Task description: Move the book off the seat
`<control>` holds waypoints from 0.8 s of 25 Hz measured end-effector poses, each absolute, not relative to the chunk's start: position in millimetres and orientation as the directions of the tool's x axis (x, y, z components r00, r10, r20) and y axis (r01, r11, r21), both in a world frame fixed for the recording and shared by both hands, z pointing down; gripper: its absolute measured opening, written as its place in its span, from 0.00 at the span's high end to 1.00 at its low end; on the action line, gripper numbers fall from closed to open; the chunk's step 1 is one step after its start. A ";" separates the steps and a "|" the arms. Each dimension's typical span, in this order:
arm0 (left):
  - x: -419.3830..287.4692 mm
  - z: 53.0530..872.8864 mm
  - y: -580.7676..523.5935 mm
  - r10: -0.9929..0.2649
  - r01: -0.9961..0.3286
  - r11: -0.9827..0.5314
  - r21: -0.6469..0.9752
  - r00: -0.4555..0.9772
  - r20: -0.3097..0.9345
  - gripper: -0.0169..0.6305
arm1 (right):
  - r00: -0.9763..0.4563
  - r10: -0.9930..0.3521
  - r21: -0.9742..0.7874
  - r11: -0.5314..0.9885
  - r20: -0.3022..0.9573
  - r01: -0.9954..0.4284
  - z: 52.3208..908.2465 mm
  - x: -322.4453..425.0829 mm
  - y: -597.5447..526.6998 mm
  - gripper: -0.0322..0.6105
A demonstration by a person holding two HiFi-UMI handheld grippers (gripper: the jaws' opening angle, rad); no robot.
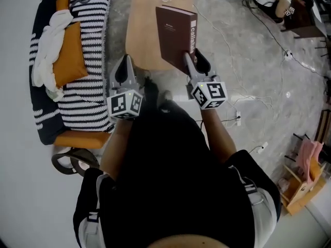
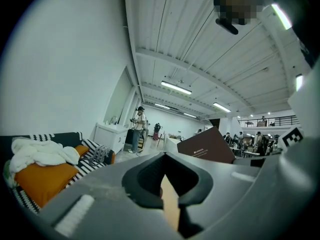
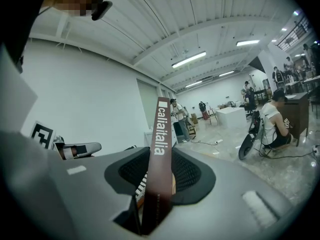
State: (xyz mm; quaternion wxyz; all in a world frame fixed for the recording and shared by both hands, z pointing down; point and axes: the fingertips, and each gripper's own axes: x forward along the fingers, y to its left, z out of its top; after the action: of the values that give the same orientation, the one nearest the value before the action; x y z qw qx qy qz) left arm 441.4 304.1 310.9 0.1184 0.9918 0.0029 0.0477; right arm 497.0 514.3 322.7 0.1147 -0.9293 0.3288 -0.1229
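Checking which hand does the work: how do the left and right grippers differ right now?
The right gripper has its jaws clamped on the brown book, held upright; the left gripper holds nothing. The right gripper's jaws stand apart by the book's thickness; the left gripper's jaws are closed together. Both point toward the wooden table.

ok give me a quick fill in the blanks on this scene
The gripper clamping the book is the ___ one.
The left gripper holds ___.
The cushion on the striped sofa is ___.
Missing: right; nothing; orange.
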 end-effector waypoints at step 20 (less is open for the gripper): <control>634.2 325.6 278.0 0.261 0.224 -0.930 0.290 0.960 0.097 0.97 | 0.826 -0.483 -0.286 -0.868 0.291 -0.407 365.7 617.9 474.9 0.72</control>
State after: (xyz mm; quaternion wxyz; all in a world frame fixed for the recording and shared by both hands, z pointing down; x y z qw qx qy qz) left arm 634.2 278.0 325.6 0.1397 0.9802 0.1238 0.0669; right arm 617.9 474.9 365.7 0.1063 -0.9495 0.2342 -0.1794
